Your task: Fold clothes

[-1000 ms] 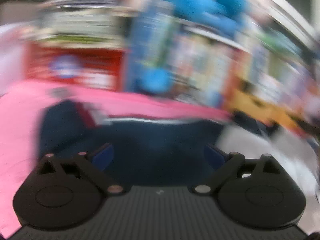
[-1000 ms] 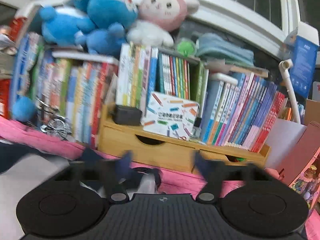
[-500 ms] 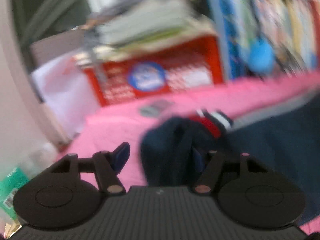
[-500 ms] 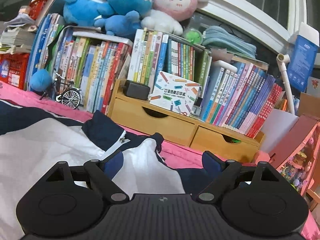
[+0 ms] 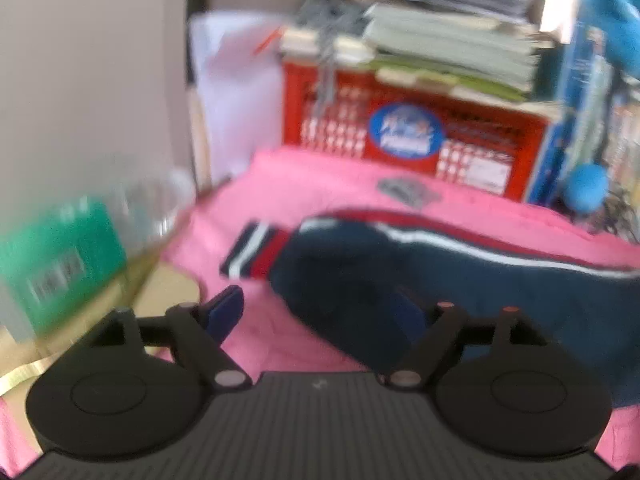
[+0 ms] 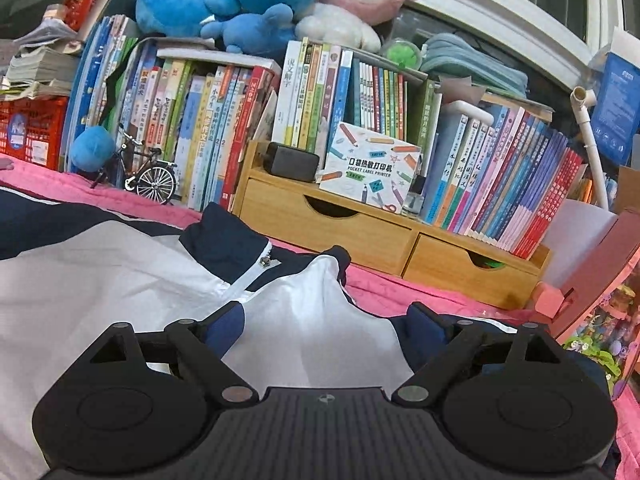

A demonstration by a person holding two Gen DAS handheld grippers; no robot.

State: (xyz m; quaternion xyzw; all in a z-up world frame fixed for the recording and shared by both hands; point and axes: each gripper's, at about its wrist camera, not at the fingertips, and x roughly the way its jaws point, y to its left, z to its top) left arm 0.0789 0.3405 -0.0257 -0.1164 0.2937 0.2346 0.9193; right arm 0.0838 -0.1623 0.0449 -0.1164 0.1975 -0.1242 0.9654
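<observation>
Left gripper (image 5: 320,312) has swung to the sleeve (image 5: 360,272) at frame centre, jaws reopening over it ungripped; right gripper (image 6: 324,328) gapes empty over the jacket (image 6: 120,272)—sleeve fold next.

Crowded bookshelf (image 6: 360,112) below window (image 6: 500,8)

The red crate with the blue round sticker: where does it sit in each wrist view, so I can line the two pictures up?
Left wrist: red crate upper centre, behind the pink cloth, papers stacked on top.
Right wrist: same crate at the far left edge, partly cut off.
Shared landmark: the blue ball right of the crate.
</observation>
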